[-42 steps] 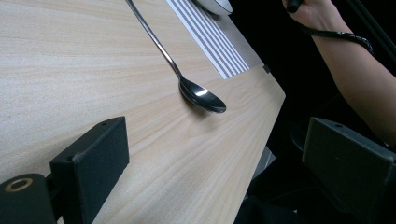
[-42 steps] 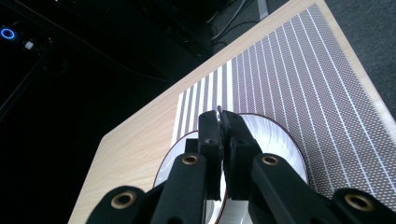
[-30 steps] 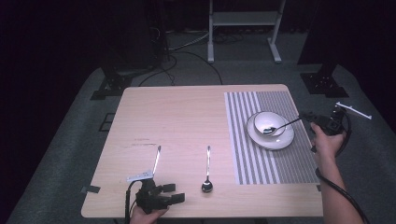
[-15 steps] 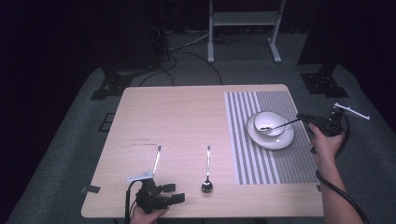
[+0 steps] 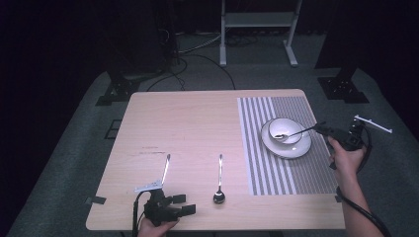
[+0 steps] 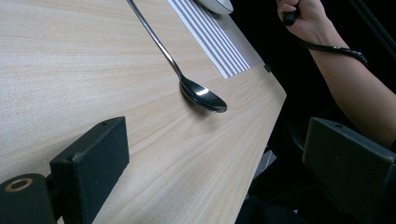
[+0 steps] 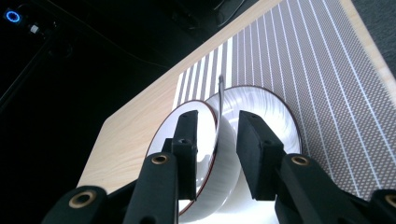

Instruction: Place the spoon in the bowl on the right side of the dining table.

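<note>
A white bowl (image 5: 291,126) (image 7: 261,121) sits on a white plate (image 5: 301,148) (image 7: 163,135) on the striped placemat (image 5: 296,173). A metal spoon (image 5: 296,132) (image 7: 218,107) lies with its head in the bowl and its handle over the rim. My right gripper (image 5: 322,127) (image 7: 218,119) is at that handle's end. Its jaws stand a little apart with the thin handle between them, touching neither. My left gripper (image 5: 187,204) (image 6: 215,140) rests wide open at the table's near edge, holding nothing. A second spoon (image 5: 220,180) (image 6: 203,93) lies just ahead of it.
A slim metal utensil (image 5: 166,168) lies on the wood left of the second spoon. The placemat (image 6: 219,42) covers the table's right third. The person's right forearm (image 6: 355,88) with a trailing cable is past the table's right edge. A metal stand (image 5: 257,29) is on the floor beyond.
The spoon's head slid a little left and deeper into the bowl, then stayed. The right gripper shifted slightly at the handle. The left gripper has not moved.
</note>
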Demonstrator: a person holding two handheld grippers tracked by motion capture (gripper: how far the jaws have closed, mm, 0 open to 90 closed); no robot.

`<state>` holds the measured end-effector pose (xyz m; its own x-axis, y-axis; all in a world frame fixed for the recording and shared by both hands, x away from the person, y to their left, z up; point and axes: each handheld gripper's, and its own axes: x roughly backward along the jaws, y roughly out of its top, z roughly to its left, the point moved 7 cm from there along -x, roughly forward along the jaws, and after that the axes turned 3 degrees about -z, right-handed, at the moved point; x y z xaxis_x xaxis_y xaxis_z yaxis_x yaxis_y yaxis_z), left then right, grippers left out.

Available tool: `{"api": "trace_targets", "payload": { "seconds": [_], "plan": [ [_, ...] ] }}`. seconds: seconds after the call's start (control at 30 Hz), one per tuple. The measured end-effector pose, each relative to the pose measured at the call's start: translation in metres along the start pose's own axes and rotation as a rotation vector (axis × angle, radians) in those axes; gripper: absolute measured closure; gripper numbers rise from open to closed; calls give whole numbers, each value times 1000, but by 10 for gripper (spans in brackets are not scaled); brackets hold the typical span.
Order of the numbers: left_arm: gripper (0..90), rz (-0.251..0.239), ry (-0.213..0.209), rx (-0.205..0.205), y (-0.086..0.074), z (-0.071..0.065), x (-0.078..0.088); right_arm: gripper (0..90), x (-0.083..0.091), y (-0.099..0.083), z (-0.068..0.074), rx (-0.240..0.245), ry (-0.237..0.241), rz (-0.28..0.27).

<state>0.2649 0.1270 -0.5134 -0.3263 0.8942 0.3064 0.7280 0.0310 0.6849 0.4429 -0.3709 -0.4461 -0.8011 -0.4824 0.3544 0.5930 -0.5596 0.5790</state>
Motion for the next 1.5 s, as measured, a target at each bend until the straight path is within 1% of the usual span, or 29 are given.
{"api": "trace_targets", "payload": {
  "seconds": [0.27, 0.67, 0.8, 1.13, 1.3, 1.4, 1.43, 1.5],
  "plan": [
    [57, -2, -2, 1, 0, -1, 0, 681, 1, -13, 3, 15, 18, 21],
    [57, -1, -1, -6, 1, -1, 2, 673, 2, -32, 6, 19, 45, 46],
    [57, -2, -1, -2, 1, -1, 0, 668, 2, -38, 7, 17, 51, 55],
    [58, -9, 0, 2, 2, -2, -1, 654, 8, -46, 9, 29, 72, 57],
    [57, -8, -5, 1, 4, -2, -3, 653, 13, -53, 10, 25, 83, 58],
    [57, -10, -4, 2, 4, -3, -3, 649, 15, -56, 11, 36, 88, 58],
    [57, -10, -4, 1, 3, -3, -3, 648, 16, -58, 11, 30, 90, 61],
    [57, -7, -4, -2, 3, -2, -3, 648, 17, -60, 11, 32, 93, 63]
  ]
}}
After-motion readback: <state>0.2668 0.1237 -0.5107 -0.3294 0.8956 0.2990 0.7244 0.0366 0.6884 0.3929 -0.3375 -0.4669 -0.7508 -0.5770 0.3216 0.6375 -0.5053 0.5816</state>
